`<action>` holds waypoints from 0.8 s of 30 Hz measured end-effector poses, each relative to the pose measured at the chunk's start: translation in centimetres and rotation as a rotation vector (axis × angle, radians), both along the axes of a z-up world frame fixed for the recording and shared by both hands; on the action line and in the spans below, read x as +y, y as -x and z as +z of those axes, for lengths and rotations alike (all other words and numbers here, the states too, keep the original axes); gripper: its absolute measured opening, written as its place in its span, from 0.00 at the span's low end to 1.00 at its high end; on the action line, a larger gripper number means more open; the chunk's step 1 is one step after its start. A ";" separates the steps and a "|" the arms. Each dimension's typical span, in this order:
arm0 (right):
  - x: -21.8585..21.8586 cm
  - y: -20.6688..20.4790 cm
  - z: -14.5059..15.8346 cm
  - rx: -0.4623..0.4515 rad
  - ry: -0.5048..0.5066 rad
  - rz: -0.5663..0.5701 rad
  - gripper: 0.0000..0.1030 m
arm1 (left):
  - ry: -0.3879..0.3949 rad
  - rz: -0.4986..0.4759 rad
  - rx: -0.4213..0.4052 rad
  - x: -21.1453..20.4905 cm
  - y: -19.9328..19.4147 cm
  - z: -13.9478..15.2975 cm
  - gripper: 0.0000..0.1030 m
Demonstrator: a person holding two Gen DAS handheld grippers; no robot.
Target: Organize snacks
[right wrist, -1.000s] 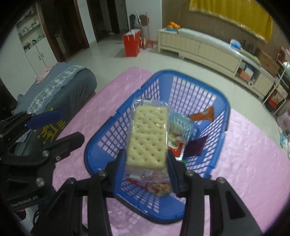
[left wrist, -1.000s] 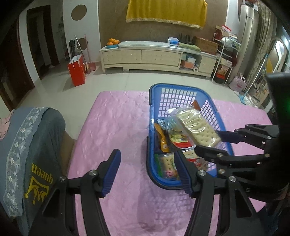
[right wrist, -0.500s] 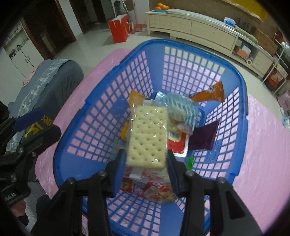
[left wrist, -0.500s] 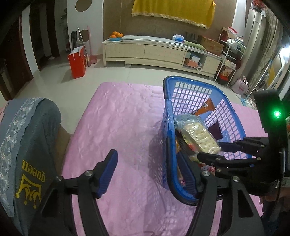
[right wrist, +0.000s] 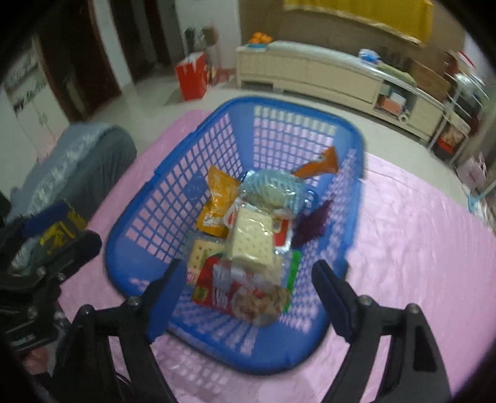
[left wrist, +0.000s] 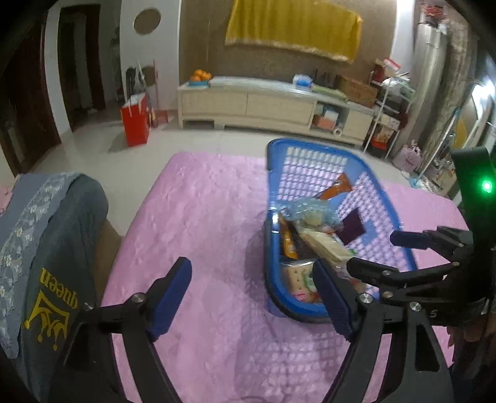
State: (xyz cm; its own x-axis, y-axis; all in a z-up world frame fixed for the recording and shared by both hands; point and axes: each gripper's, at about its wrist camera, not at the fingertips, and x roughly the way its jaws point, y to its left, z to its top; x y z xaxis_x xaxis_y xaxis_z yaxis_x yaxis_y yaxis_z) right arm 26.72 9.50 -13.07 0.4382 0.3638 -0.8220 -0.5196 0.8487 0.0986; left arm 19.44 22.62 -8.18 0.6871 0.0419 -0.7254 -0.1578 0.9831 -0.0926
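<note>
- Looks like someone's living room at home: long cream sideboard (left wrist: 276, 105) against the wall, with a bowl of oranges (left wrist: 200, 76) on top
- Yellow cloth (left wrist: 294, 29) hung above it
- Red gift bag (left wrist: 135, 124) on the tiled floor (left wrist: 102, 145), cluttered wire shelves (left wrist: 390, 102) nearby

Blue lattice-walled basket (right wrist: 192, 173) at frame centre on a pink, crinkle-textured tablecloth (right wrist: 418, 248), holding a pale cream, dot-perforated cracker pack (right wrist: 251, 238), an orange-yellow pouch (right wrist: 217, 201), a dark purple packet (right wrist: 310, 223) and a red-and-white printed pack (right wrist: 235, 288). At lower left, grey cloth (left wrist: 62, 248) lettered in yellow beneath a crown motif, edged in pale blue floral trim. Across the upper background, a yellow hanging (left wrist: 294, 28), cream cabinet (left wrist: 263, 105) and red bag (left wrist: 135, 122).
</note>
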 end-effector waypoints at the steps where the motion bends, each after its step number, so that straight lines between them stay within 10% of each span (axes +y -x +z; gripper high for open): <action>1: -0.5 0.2 0.3 -0.012 -0.023 -0.008 0.83 | -0.007 0.007 -0.009 -0.3 0.5 0.1 0.76; 14: -7.0 11.3 6.1 -0.367 -0.008 -0.102 0.88 | 0.016 0.063 -0.267 -4.1 10.3 3.5 0.76; 24: -11.3 15.7 8.3 -0.446 -0.094 -0.162 1.00 | -0.080 -0.008 -0.336 -9.1 14.8 5.1 0.82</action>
State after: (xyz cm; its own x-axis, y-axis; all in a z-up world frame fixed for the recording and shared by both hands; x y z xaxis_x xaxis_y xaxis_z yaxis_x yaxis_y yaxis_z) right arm 10.97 -1.81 -4.81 0.7976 0.3253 -0.5079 -0.3906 0.9203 -0.0239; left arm 4.61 13.55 -3.09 0.8875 0.0832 -0.4532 -0.1239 0.9904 -0.0609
